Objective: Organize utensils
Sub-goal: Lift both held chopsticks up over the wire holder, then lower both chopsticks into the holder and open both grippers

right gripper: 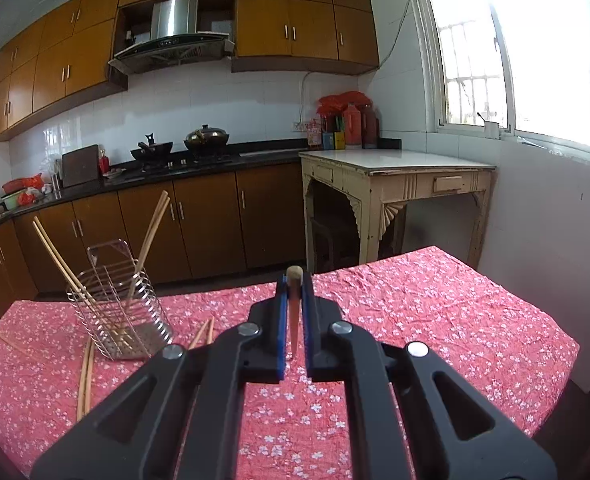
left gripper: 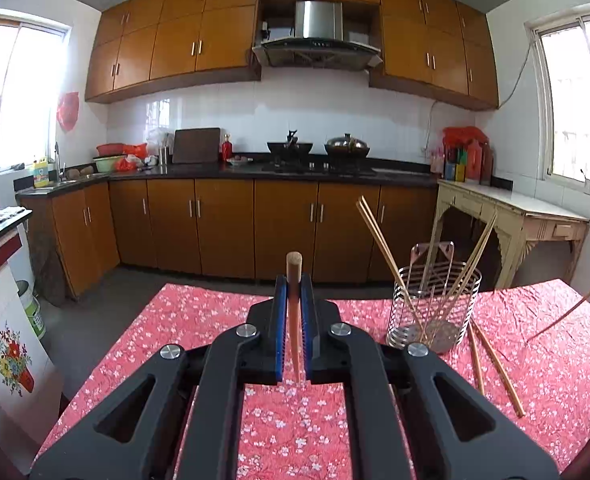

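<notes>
Left gripper (left gripper: 294, 284): blue-padded fingers pinched on a single wooden chopstick (left gripper: 293, 312), which runs along the gap between the pads with its blunt end projecting beyond the fingertips. Right gripper (right gripper: 293, 282): likewise clamped on a second chopstick (right gripper: 294, 308), blunt end forward, thin tip ending between the finger bases. Both are held above the tabletop (left gripper: 199, 320), which is covered with a red floral cloth. A wire utensil holder (left gripper: 433, 306) stands upright on the cloth, to the right in the left wrist view and to the left in the right wrist view. Several chopsticks (left gripper: 387, 256) lean inside the holder, splayed outward over its rim. Two loose chopsticks (left gripper: 495, 368) lie flat on the cloth just beside the holder's base. Another stick (left gripper: 567, 312) enters at the right edge of the left wrist view; what holds it cannot be determined.
</notes>
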`<state>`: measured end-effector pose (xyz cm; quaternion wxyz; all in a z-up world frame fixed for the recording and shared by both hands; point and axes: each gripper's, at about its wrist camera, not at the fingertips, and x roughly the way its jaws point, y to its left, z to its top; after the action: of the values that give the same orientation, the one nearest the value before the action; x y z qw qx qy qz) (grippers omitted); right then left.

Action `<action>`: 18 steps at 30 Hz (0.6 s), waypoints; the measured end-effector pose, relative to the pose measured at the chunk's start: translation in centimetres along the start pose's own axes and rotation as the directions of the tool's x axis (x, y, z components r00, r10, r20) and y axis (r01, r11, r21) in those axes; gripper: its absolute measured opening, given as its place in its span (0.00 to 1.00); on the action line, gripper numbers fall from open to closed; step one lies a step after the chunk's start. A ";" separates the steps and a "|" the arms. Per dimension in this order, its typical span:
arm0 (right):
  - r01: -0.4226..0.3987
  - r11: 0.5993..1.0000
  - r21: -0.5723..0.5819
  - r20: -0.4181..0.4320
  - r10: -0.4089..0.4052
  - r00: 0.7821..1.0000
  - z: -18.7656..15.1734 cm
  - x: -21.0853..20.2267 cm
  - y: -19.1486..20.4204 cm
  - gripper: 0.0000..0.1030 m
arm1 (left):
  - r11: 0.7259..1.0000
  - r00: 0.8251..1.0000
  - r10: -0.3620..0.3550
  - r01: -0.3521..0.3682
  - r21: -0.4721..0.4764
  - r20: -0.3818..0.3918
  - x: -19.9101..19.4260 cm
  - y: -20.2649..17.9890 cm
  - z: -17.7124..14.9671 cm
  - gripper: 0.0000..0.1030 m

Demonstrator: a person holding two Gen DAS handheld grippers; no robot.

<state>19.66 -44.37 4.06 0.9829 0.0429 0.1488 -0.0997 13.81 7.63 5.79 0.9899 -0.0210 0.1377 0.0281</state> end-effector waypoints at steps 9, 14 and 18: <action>-0.042 0.999 0.003 0.043 0.042 0.998 2.0 -1.4 0.5 0.07 | 1.000 0.999 -0.011 0.011 -0.008 0.041 -0.8 -0.4 0.9 0.06; -0.066 0.998 0.007 0.046 0.066 0.997 2.4 -1.8 0.7 0.07 | 1.000 0.998 -0.023 0.024 -0.012 0.055 -1.2 -0.4 1.2 0.06; -0.092 0.996 0.008 0.044 0.091 0.995 2.5 -2.2 0.9 0.07 | 0.999 0.998 -0.033 0.034 -0.017 0.063 -1.3 -0.5 1.4 0.06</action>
<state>18.53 -43.37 7.14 0.9892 0.0522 0.1246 -0.0562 12.97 7.13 7.47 0.9938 -0.0315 0.1061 0.0136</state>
